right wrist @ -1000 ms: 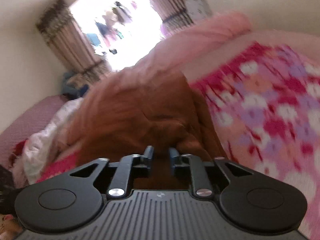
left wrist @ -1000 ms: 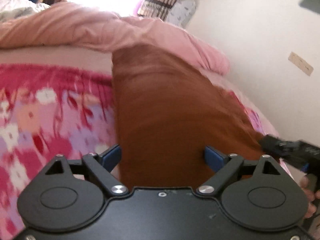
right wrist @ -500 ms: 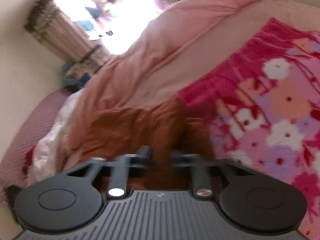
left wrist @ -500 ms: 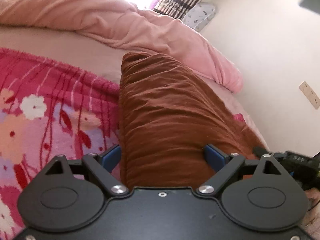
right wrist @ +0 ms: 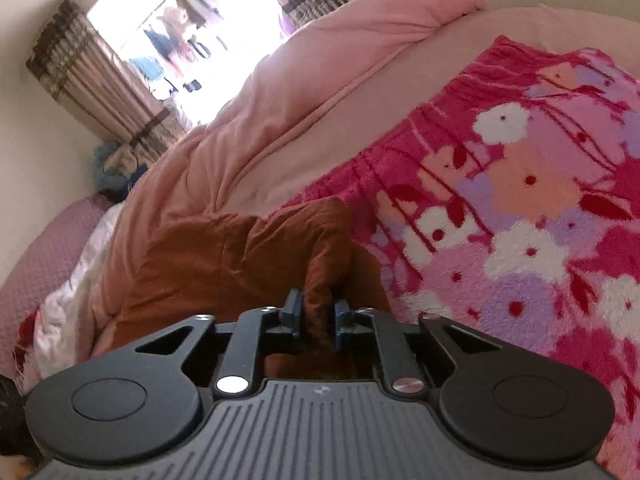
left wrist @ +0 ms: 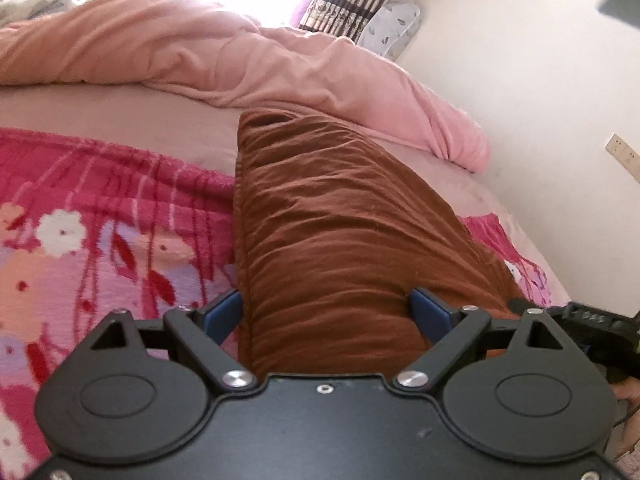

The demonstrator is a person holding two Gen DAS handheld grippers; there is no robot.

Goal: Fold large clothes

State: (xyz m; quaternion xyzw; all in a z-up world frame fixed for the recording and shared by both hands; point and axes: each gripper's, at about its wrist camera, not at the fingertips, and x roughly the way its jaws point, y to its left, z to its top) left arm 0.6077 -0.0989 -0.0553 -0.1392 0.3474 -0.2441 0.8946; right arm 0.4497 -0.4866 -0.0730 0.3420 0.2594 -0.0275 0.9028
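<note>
A rust-brown garment (left wrist: 340,232) lies as a long, wrinkled strip on the bed, running from the near edge toward the far side, where its end meets the pink duvet (left wrist: 248,60) bunched along that far edge. Its left side lies over the pink floral blanket (left wrist: 100,224) that covers the near part of the bed; a plain pale-pink sheet (left wrist: 120,116) shows between blanket and duvet. The left gripper (left wrist: 330,314) is spread wide, its blue pads standing on either side of the strip's near end without pressing it. The right gripper (right wrist: 318,314) is pinched on a raised fold of the same brown cloth (right wrist: 256,256), the fabric bunched up between its two blue pads, near the bed's right-hand edge by the wall. In the left wrist view the right gripper's black body (left wrist: 592,332) shows just beside the garment. Striped curtains (right wrist: 100,92) frame a bright window beyond the bed.
</note>
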